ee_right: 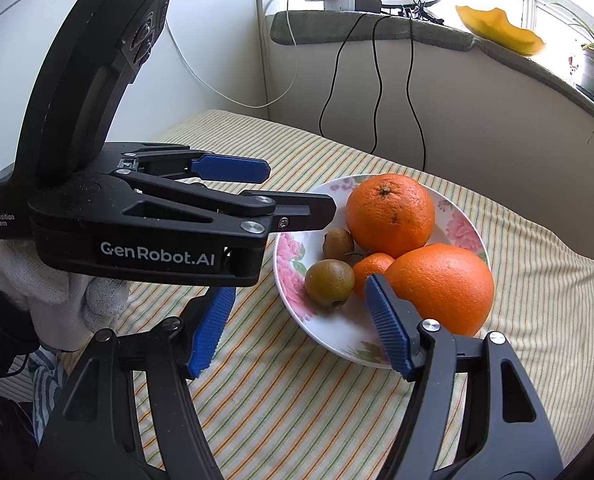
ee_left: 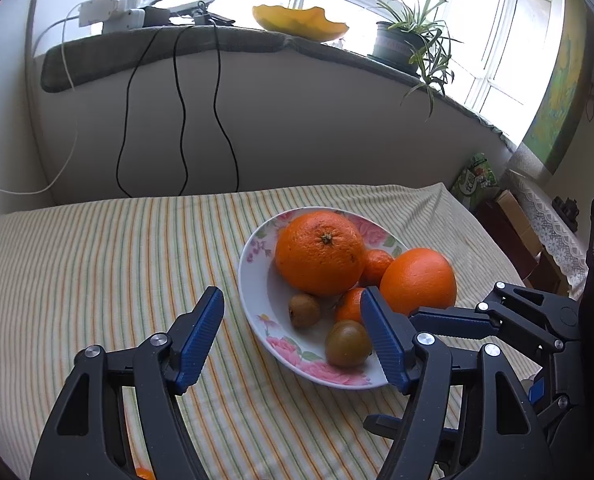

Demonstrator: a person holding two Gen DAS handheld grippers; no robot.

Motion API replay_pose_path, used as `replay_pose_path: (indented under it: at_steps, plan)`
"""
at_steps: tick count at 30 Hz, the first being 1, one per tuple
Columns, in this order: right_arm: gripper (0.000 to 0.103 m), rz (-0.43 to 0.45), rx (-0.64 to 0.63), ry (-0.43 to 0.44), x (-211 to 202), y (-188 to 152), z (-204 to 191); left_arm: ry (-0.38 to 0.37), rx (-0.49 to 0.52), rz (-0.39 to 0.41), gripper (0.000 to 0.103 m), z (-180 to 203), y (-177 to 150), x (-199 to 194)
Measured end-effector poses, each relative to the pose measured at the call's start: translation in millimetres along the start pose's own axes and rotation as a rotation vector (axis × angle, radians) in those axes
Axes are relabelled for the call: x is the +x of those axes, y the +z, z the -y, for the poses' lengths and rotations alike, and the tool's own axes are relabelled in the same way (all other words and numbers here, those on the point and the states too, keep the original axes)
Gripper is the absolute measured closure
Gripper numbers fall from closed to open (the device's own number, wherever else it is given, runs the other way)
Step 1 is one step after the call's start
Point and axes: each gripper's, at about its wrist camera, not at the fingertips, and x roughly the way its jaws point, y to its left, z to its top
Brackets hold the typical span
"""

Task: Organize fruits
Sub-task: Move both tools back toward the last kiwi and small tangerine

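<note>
A flowered plate on the striped cloth holds two big oranges, small tangerines and two brown kiwis. My left gripper is open over the plate's near left rim, and its blue pads touch nothing. In the right wrist view the same plate lies ahead with the oranges and a kiwi. My right gripper is open above the plate's near edge, one pad beside the nearer orange. The left gripper shows side-on, held by a white-gloved hand.
The striped cloth covers the table up to a grey wall. Black cables hang from the sill, which bears chargers, a yellow bowl and a potted plant. Boxes and a lace cloth stand at the right. An orange scrap peeks in below.
</note>
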Motion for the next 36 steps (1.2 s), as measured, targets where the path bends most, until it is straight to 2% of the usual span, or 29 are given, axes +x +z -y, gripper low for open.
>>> replay_pose_path:
  at_steps: [26,36]
  plan:
    - [0.033,0.022,-0.010,0.025,-21.2,0.6,-25.8,0.025,-0.016,0.057,0.032,-3.3,-12.6,-43.1]
    - [0.033,0.016,-0.029,0.056,-19.1,1.6,-41.4,0.065,-0.049,0.056,0.032,-24.9,-29.1,-59.6]
